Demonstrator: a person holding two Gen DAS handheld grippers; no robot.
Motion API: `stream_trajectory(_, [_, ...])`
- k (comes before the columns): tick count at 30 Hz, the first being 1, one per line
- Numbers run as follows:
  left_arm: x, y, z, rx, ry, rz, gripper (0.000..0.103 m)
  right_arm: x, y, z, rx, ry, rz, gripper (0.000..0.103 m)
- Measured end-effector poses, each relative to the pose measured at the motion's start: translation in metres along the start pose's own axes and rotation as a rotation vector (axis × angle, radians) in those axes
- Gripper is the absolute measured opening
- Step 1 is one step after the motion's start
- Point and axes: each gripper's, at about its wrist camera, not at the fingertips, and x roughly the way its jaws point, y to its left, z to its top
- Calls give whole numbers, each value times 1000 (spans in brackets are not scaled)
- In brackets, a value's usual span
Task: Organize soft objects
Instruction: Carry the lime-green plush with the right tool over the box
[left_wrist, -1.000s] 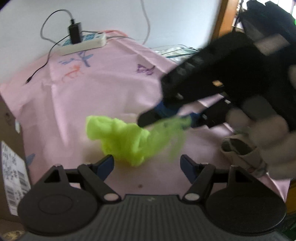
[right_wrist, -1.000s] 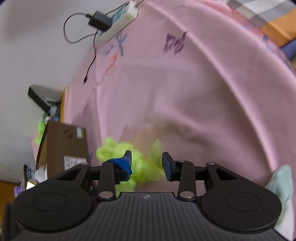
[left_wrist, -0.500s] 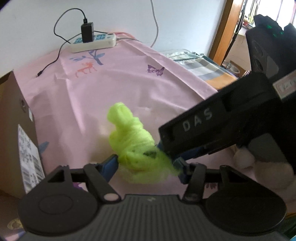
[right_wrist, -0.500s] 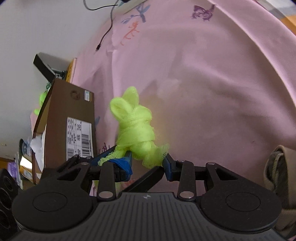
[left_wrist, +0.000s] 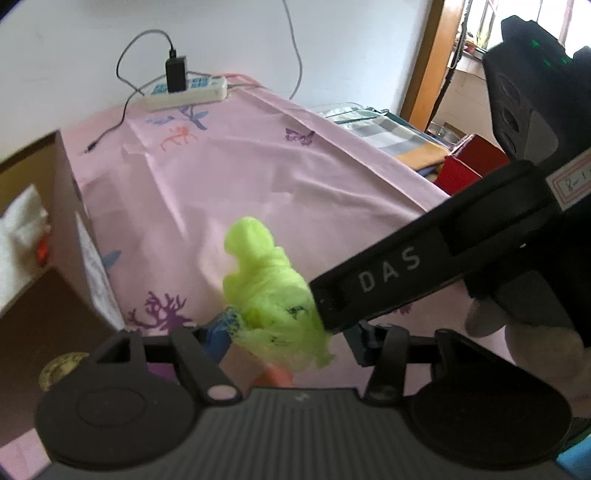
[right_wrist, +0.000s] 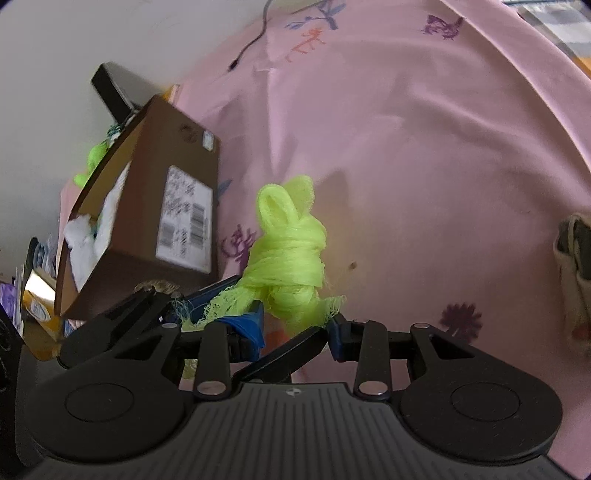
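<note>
A knotted neon-green mesh cloth (left_wrist: 271, 291) (right_wrist: 288, 258) is held up above the pink tablecloth (left_wrist: 258, 177). My right gripper (right_wrist: 295, 325) is shut on its lower end. My left gripper (left_wrist: 284, 339) reaches under the same bundle with its blue pads on either side of it, pressing on the cloth. The right gripper's black body (left_wrist: 424, 266) crosses the left wrist view from the right. An open brown cardboard box (right_wrist: 147, 206) (left_wrist: 44, 258) with white soft stuffing inside stands just left of the bundle.
A white power strip (left_wrist: 184, 92) with a black charger and cables lies at the table's far edge by the wall. A beige soft item (right_wrist: 576, 266) lies at the right. Folded checked fabric and a red box (left_wrist: 469, 162) sit beyond the right table edge.
The green cloth has been lifted off the table and carried left toward the box. My left gripper has closed in under it. The box now fills more of both views.
</note>
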Motion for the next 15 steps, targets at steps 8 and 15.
stream_trajectory(8, [-46,10,2,-6,-115,6,52,-20,43,-7,-132,-110,-12,18])
stream_trajectory(15, [-88,30,3,-7,-223,37,51,-31,87,-6,-222,-206,5,18])
